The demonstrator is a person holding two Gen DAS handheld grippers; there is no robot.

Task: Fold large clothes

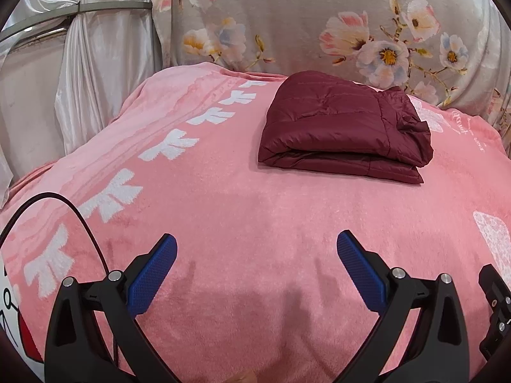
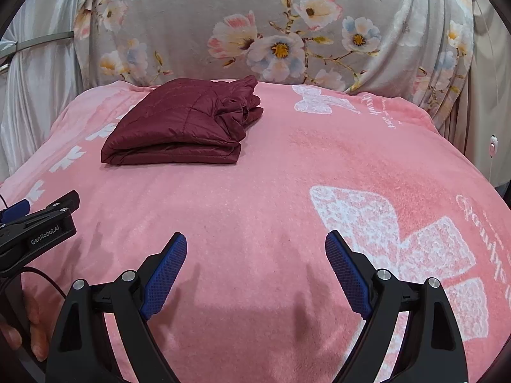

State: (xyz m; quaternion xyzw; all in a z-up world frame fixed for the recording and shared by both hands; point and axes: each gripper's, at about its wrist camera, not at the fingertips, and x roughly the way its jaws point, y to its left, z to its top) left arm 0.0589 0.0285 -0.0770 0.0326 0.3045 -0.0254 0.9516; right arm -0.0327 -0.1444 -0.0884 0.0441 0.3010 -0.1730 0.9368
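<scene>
A dark red quilted jacket (image 1: pixel 345 127) lies folded into a compact stack on the pink blanket (image 1: pixel 239 210). The right wrist view shows the same jacket (image 2: pixel 182 124) at the far left of the bed. My left gripper (image 1: pixel 255 242) hovers over bare blanket well short of the jacket, its blue pads (image 1: pixel 153 274) spread wide with nothing between them. My right gripper (image 2: pixel 255 242) stands open the same way over the blanket (image 2: pixel 255 198), empty. The body of the left gripper (image 2: pixel 35 233) shows at the left edge of the right wrist view.
A grey floral cloth (image 1: pixel 319 22) hangs behind the bed. White satin curtains (image 1: pixel 102 73) hang at the left. A black cable (image 1: pixel 76 217) loops beside my left gripper. A hand (image 2: pixel 32 328) shows at the lower left. A white cord switch (image 2: pixel 493 146) hangs at the right.
</scene>
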